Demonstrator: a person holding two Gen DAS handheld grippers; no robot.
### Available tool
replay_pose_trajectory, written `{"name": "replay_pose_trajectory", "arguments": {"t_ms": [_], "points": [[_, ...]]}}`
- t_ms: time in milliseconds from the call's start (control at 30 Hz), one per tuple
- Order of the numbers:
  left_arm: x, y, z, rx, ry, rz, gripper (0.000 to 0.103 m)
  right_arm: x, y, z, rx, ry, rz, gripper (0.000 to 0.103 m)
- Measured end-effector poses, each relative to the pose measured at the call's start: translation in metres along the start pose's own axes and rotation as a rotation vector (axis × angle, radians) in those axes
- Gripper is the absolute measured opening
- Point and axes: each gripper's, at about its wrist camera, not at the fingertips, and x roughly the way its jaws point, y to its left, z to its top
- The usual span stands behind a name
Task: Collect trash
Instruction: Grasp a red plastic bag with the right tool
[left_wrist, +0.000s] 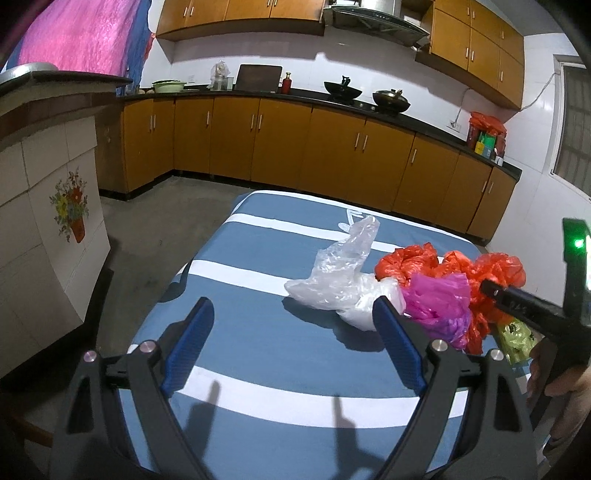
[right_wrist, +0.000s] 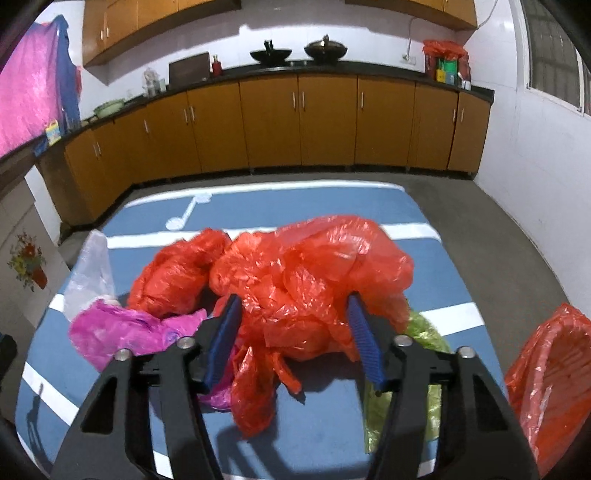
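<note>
The left tool (left_wrist: 293, 314) hangs over the near left part of the surface (left_wrist: 258, 332), its blue fingers (left_wrist: 195, 332) spread wide with nothing between them; only the striped blue-and-white cloth shows in the gap. Its right finger stands just in front of the clear bag (left_wrist: 340, 273), which lies crumpled on the cloth with one corner sticking up toward the far side.

Right of the clear bag lies the rest of the trash, bunched together: a pink bag (left_wrist: 439, 302), a heap of red bags (left_wrist: 461, 266) behind it, and a green bag (left_wrist: 515, 334) at the near right, mostly hidden.

The right tool (right_wrist: 293, 310) is set into the red bags (right_wrist: 295, 280). Its jaws stand at a middling width, and crumpled red plastic fills the space between the fingers (right_wrist: 225, 332). Both tips are sunk in the folds, but whether the pads truly press the plastic I cannot tell. The pink bag (right_wrist: 122, 328) lies just to its left, touching the red heap, the clear bag (right_wrist: 90, 269) beyond that, and the green bag (right_wrist: 424, 328) peeks out under the right finger.

At the right edge of the right wrist view stands a bin lined with red plastic (right_wrist: 550, 384), apart from the heap.

In the left wrist view, the right tool's body (left_wrist: 524, 306) reaches in from the right over the red bags.
</note>
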Motion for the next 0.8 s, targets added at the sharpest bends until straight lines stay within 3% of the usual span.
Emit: {"name": "replay_pose_trajectory", "arguments": {"t_ms": [200,567,800], "points": [[0.006,-0.002,0.001,0.006,0.008,-0.010,0.086,0.001,-0.003,-0.007,0.008,0.018,0.012,0.023],[0.007,-0.013,0.002,0.017,0.012,-0.045,0.086,-0.044,-0.012,-0.002,0.054,-0.074,0.099,0.021],[0.006,-0.040,0.008,0.040,0.011,-0.106,0.086,-0.076,-0.025,0.001,0.057,-0.150,0.073,0.021]]}}
